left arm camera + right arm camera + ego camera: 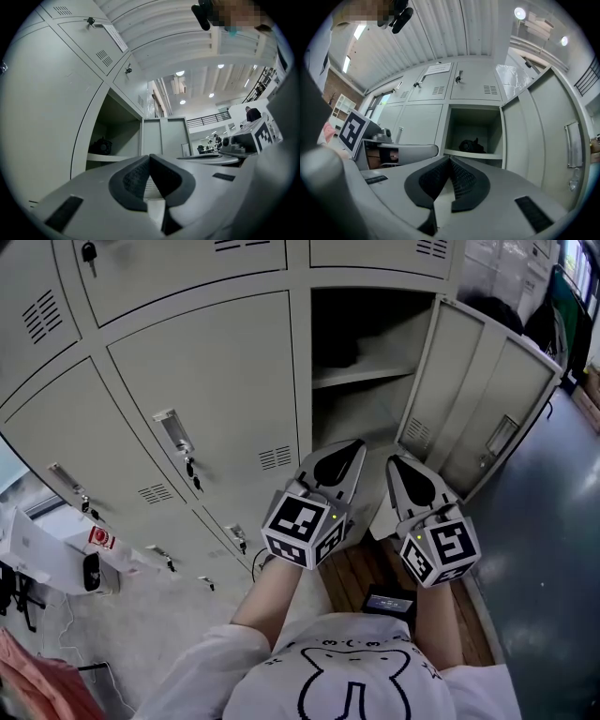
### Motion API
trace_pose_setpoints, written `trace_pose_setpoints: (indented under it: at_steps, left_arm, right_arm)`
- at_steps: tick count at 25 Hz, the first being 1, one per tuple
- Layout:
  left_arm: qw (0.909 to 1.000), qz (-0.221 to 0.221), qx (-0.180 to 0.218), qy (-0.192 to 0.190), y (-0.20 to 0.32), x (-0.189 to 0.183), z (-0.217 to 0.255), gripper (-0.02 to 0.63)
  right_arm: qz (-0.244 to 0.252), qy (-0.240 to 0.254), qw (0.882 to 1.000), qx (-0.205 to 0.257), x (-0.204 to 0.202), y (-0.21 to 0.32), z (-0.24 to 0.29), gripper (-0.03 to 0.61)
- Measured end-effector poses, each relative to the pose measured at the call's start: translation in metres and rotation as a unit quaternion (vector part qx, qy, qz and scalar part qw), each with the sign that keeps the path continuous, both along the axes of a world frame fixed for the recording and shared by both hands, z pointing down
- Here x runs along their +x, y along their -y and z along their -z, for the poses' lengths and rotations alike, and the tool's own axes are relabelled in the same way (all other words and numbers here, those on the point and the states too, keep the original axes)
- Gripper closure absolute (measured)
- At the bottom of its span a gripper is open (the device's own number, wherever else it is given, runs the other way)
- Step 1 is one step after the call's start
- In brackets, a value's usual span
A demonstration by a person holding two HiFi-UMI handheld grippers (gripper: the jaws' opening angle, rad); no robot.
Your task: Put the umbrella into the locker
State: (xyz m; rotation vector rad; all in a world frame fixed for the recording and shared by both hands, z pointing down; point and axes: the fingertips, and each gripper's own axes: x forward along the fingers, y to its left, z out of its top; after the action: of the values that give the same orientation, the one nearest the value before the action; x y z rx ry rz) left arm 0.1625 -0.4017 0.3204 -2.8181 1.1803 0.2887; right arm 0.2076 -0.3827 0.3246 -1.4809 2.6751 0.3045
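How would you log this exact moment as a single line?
locker door: open | umbrella: dark bundle on shelf | left gripper: shut, empty | right gripper: shut, empty

At the left edge lies a white box [37,554] with a red label [101,538] beside it. Bottom centre, a small dark device [389,601] rests on wooden planks [356,582]. Dark floor [548,549] fills the right.
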Motion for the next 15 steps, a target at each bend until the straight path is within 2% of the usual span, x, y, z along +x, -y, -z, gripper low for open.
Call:
trace_pose_setpoints:
  at_steps: [5,15]
  left_arm:
    - [1.0000,-0.001,-0.001,-0.003,-0.0032,0.0032,-0.0009,0.601]
    - [1.0000,-0.004,0.000,0.001,-0.0045,0.0025,-0.0012,0.601]
  right_arm:
    - [0.010,0.014,1.000,-0.004,-0.0016,-0.0025,-0.0015,0.568]
    - [0.008,0.011,1.000,-0.014,-0.0060,0.0010,-0.0074,0.568]
